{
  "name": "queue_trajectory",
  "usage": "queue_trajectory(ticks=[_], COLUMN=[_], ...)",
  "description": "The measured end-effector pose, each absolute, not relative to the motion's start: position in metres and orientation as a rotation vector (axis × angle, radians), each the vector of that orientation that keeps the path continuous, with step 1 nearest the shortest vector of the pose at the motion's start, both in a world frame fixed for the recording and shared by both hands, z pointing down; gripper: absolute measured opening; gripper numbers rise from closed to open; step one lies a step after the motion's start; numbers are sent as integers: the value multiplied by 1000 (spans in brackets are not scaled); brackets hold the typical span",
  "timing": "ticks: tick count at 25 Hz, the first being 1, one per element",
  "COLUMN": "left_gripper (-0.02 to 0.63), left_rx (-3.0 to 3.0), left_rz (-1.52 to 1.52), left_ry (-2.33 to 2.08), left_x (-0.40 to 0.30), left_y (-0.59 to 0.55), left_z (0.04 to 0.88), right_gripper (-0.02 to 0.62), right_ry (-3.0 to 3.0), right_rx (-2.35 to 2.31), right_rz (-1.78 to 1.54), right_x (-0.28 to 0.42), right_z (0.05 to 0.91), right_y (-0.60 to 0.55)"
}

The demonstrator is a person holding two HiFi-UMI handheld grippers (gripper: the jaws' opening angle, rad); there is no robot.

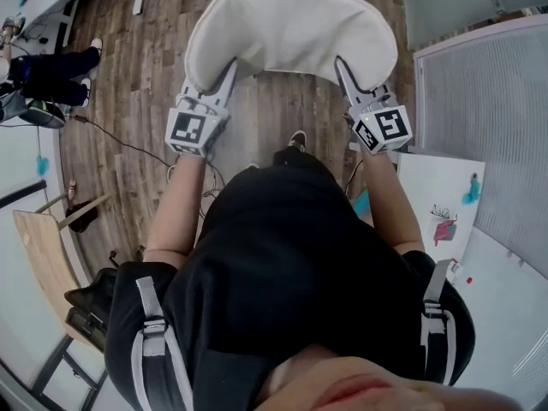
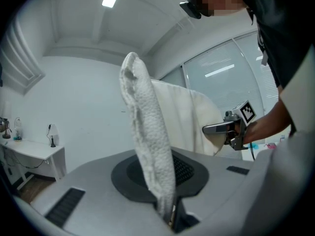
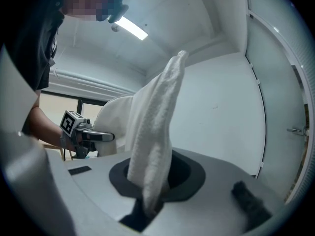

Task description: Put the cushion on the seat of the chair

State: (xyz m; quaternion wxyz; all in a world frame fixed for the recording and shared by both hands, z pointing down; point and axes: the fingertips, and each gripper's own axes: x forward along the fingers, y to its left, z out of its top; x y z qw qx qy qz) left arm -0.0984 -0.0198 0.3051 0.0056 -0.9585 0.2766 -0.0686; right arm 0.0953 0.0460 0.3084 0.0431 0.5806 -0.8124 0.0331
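Observation:
A white padded cushion (image 1: 291,28) hangs in front of me over the wooden floor, held by its two near corners. My left gripper (image 1: 229,74) is shut on the left corner, my right gripper (image 1: 342,71) on the right corner. In the left gripper view the cushion's fleecy edge (image 2: 147,132) rises from between the closed jaws of the left gripper (image 2: 170,219), and the right gripper (image 2: 216,128) shows beyond it. In the right gripper view the cushion (image 3: 152,132) stands pinched in the right gripper (image 3: 145,210), with the left gripper (image 3: 101,136) across from it. I see no chair seat clearly.
A grey mesh panel (image 1: 488,135) and a white board (image 1: 445,195) stand at my right. A wooden panel on a metal frame (image 1: 43,247) lies at lower left. Cables (image 1: 120,144) run over the floor. A person's legs (image 1: 51,71) show at upper left, beside a white table (image 2: 29,149).

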Motion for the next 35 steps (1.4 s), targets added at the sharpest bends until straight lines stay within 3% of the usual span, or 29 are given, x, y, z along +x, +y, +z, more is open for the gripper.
queue_trajectory(ticks=[16, 35], left_gripper=[58, 58], left_rx=[-2968, -3090], left_rz=[-264, -390], left_ry=[997, 907], left_x=[-22, -6], left_y=[-68, -241], left_z=[310, 389], right_gripper=[51, 51], right_ry=[-2550, -2420], right_rx=[1675, 1693], right_rz=[119, 271], right_x=[175, 185], right_z=[317, 389], right_y=[-12, -172])
